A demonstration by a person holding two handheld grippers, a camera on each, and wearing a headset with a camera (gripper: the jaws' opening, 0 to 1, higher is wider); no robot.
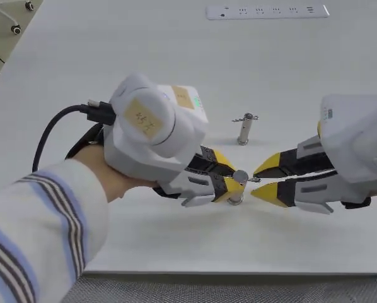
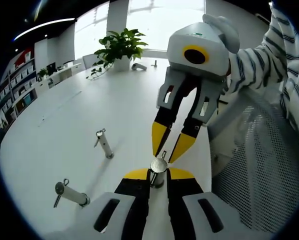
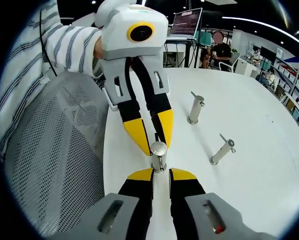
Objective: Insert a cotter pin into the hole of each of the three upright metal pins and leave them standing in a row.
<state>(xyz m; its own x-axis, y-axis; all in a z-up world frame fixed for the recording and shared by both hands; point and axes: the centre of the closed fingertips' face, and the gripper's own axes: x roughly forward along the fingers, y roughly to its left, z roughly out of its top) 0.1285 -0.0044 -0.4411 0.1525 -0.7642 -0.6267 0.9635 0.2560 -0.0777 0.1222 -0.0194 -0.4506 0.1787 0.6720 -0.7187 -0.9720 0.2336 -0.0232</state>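
Observation:
A short metal pin (image 1: 239, 177) stands upright near the table's front edge. My left gripper (image 1: 234, 178) is shut on it, with a yellow tip on each side of the pin (image 2: 158, 171). A thin cotter pin (image 1: 254, 179) sticks out of its head toward my right gripper (image 1: 256, 182). That gripper is open, its tips either side of the wire and just short of the pin (image 3: 158, 154). A second pin (image 1: 244, 129) stands upright farther back with a cotter pin through its head. A third pin (image 2: 71, 193), also with a cotter pin, appears to lie on its side.
A white power strip (image 1: 267, 11) lies at the far edge of the white table (image 1: 144, 57). A mesh chair (image 3: 64, 150) stands at the table's near side. A potted plant (image 2: 118, 46) stands at one end, and a person (image 3: 221, 50) sits far off.

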